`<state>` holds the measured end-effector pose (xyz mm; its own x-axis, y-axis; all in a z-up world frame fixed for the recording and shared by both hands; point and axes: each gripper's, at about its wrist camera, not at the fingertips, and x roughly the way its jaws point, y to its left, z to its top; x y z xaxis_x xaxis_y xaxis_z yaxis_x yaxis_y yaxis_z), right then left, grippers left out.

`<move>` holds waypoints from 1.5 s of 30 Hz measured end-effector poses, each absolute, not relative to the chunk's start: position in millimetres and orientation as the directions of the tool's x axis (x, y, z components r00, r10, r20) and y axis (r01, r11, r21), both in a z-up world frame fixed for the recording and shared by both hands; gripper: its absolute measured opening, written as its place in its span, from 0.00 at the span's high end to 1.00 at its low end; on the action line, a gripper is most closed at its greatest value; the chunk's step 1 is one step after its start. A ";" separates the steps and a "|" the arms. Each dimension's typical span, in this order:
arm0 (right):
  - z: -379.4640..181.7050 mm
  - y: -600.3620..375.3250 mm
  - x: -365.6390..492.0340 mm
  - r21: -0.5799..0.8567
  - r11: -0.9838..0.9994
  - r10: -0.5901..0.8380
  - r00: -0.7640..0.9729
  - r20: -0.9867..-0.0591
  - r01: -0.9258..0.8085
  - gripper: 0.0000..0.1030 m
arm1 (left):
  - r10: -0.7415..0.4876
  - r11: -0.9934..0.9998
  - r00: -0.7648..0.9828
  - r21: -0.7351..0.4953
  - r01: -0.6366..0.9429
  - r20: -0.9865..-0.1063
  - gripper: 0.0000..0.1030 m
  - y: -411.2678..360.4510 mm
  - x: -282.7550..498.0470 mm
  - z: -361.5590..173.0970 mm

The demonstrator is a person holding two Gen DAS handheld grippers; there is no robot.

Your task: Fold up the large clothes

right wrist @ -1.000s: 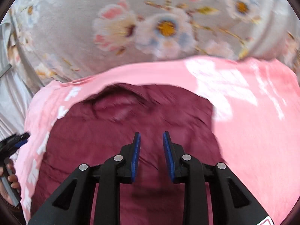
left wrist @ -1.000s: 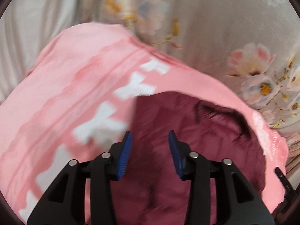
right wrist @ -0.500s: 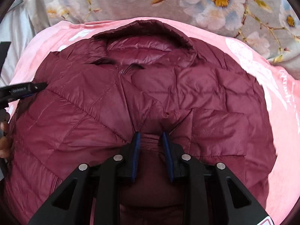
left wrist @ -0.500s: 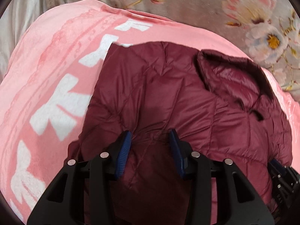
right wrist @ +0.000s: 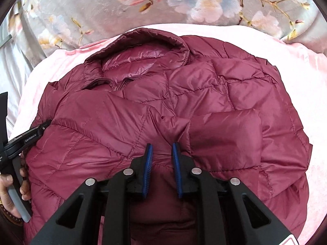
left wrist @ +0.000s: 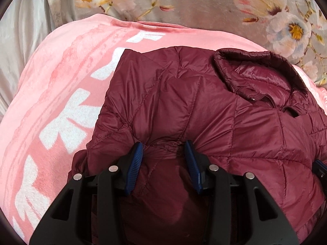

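Premises assessed as a home, most likely a bedroom. A pink plush blanket (left wrist: 61,94) with white lettering is spread over a grey floral bedspread (right wrist: 102,6), which extends beyond the blanket's far edge. A maroon quilted jacket (right wrist: 163,106) lies on top of the blanket, consistent with domestic laundry.

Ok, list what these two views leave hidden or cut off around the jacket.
- Jacket hem, both views: behind the gripper bodies and the bottom edge.
- Left gripper fingertips: sunk in bunched fabric.
- Right gripper, left view: only a sliver at the right edge.
- Person's hand, right view: cut by the left edge.
- Pink blanket: extent under the jacket unseen.
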<state>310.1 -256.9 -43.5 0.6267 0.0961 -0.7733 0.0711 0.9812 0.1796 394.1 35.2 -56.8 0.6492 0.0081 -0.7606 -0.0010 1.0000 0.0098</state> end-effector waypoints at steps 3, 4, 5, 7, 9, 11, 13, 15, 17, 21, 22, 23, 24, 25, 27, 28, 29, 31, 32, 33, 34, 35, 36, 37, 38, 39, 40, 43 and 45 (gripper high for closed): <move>-43.9 -255.4 309.4 0.166 0.984 0.087 0.630 -0.771 0.068 0.84 | 0.035 0.999 0.650 0.045 -0.002 -0.759 0.59 29.8 394.3 -57.9; -44.2 -255.4 308.2 0.166 0.984 0.086 0.631 -0.771 0.069 0.84 | 0.040 0.999 0.650 0.051 -0.001 -0.759 0.59 28.8 394.9 -58.4; -44.4 -255.4 308.2 0.166 0.984 0.086 0.631 -0.771 0.068 0.84 | 0.041 0.999 0.650 0.053 -0.001 -0.759 0.59 28.3 395.3 -58.7; -44.2 -255.0 308.2 0.164 0.984 0.084 0.631 -0.771 0.069 0.84 | 0.046 0.998 0.650 0.059 -0.001 -0.759 0.59 27.9 394.9 -59.2; -44.3 -254.7 308.4 0.162 0.984 0.083 0.632 -0.770 0.068 0.84 | 0.054 0.998 0.650 0.069 -0.002 -0.758 0.59 26.8 395.4 -59.6; -44.2 -254.7 308.5 0.161 0.985 0.082 0.632 -0.770 0.068 0.84 | 0.061 0.997 0.650 0.078 -0.003 -0.757 0.59 25.8 395.6 -60.2; -44.3 -254.1 308.6 0.159 0.985 0.081 0.633 -0.770 0.069 0.84 | 0.069 0.996 0.650 0.088 -0.003 -0.757 0.59 24.3 396.2 -60.7; -44.3 -254.2 308.5 0.161 0.985 0.082 0.633 -0.770 0.068 0.84 | 0.074 0.996 0.650 0.094 -0.003 -0.756 0.59 23.7 396.5 -60.8; -44.4 -254.1 308.6 0.161 0.985 0.082 0.633 -0.770 0.068 0.84 | 0.076 0.995 0.650 0.097 -0.004 -0.756 0.59 23.7 396.3 -61.2; -44.6 -254.1 308.5 0.158 0.985 0.080 0.633 -0.770 0.068 0.84 | 0.085 0.994 0.651 0.108 -0.005 -0.754 0.59 22.2 396.4 -61.5; -44.5 -253.9 308.2 0.159 0.985 0.081 0.633 -0.770 0.068 0.84 | 0.087 0.994 0.651 0.110 -0.005 -0.754 0.59 22.2 396.3 -61.8; -44.6 -253.8 308.4 0.157 0.985 0.079 0.633 -0.770 0.068 0.84 | 0.089 0.994 0.651 0.113 -0.005 -0.754 0.59 21.8 396.5 -61.9; -44.7 -253.8 308.4 0.156 0.985 0.079 0.633 -0.770 0.068 0.84 | 0.092 0.993 0.651 0.116 -0.005 -0.754 0.59 21.4 396.9 -62.2; -44.6 -253.9 308.2 0.158 0.985 0.080 0.633 -0.770 0.068 0.84 | 0.095 0.993 0.651 0.119 -0.006 -0.753 0.59 20.5 396.4 -62.5; -44.6 -253.2 308.4 0.158 0.985 0.080 0.633 -0.770 0.068 0.84 | 0.102 0.992 0.651 0.128 -0.007 -0.752 0.59 19.6 396.1 -63.1; -44.5 -252.9 308.1 0.157 0.985 0.079 0.633 -0.770 0.068 0.84 | 0.104 0.991 0.651 0.131 -0.007 -0.751 0.59 18.9 395.7 -63.3; -44.5 -252.7 308.1 0.156 0.985 0.078 0.632 -0.771 0.068 0.84 | 0.108 0.991 0.651 0.135 -0.008 -0.751 0.59 18.2 395.6 -63.6; -44.3 -252.5 308.2 0.152 0.986 0.076 0.632 -0.772 0.067 0.84 | 0.115 0.989 0.651 0.144 -0.008 -0.750 0.59 17.3 395.5 -64.2; -44.4 -252.7 308.4 0.150 0.986 0.074 0.631 -0.772 0.068 0.84 | 0.120 0.988 0.651 0.152 -0.008 -0.749 0.59 16.6 395.5 -64.6; -44.4 -253.2 308.9 0.148 0.987 0.072 0.631 -0.773 0.068 0.84 | 0.125 0.987 0.651 0.158 -0.008 -0.749 0.59 15.9 395.5 -64.9; -44.4 -253.2 309.2 0.145 0.987 0.070 0.630 -0.773 0.068 0.84 | 0.133 0.986 0.651 0.169 -0.008 -0.747 0.59 14.5 395.5 -65.2; -44.4 -252.8 309.1 0.146 0.987 0.071 0.630 -0.773 0.067 0.83 | 0.142 0.983 0.652 0.181 -0.007 -0.745 0.59 13.0 395.5 -65.4; -44.2 -254.2 310.1 0.147 0.987 0.073 0.628 -0.775 0.065 0.83 | 0.146 0.982 0.652 0.187 -0.007 -0.744 0.59 12.0 395.7 -65.1; -43.9 -253.8 310.9 0.146 0.987 0.074 0.625 -0.777 0.064 0.82 | 0.145 0.982 0.651 0.187 -0.006 -0.745 0.59 12.1 395.1 -64.5; -42.9 -253.7 311.9 0.146 0.987 0.078 0.620 -0.781 0.061 0.82 | 0.138 0.984 0.649 0.178 -0.004 -0.748 0.58 13.6 395.4 -62.8; -39.9 -255.9 313.8 0.139 0.989 0.082 0.600 -0.796 0.050 0.82 | 0.114 0.989 0.634 0.151 0.004 -0.765 0.58 17.8 397.3 -58.7; -35.9 -254.9 315.0 0.137 0.989 0.085 0.578 -0.811 0.047 0.77 | 0.085 0.993 0.612 0.118 0.013 -0.786 0.57 21.3 399.3 -54.7; -4.9 -271.8 318.6 0.245 0.968 0.171 0.586 -0.792 0.049 0.55 | -0.142 0.987 0.553 -0.159 0.017 -0.821 0.44 41.9 414.0 -25.7; 22.5 -286.8 331.1 0.291 0.955 0.188 0.639 -0.746 0.058 0.43 | -0.216 0.966 0.547 -0.259 -0.001 -0.809 0.30 43.6 426.0 -11.9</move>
<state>331.1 -286.8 22.5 0.6392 0.1881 -0.7457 0.0578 0.9551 0.2905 426.0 43.6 -11.9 0.5471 -0.2159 -0.8087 -0.0012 0.9659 -0.2587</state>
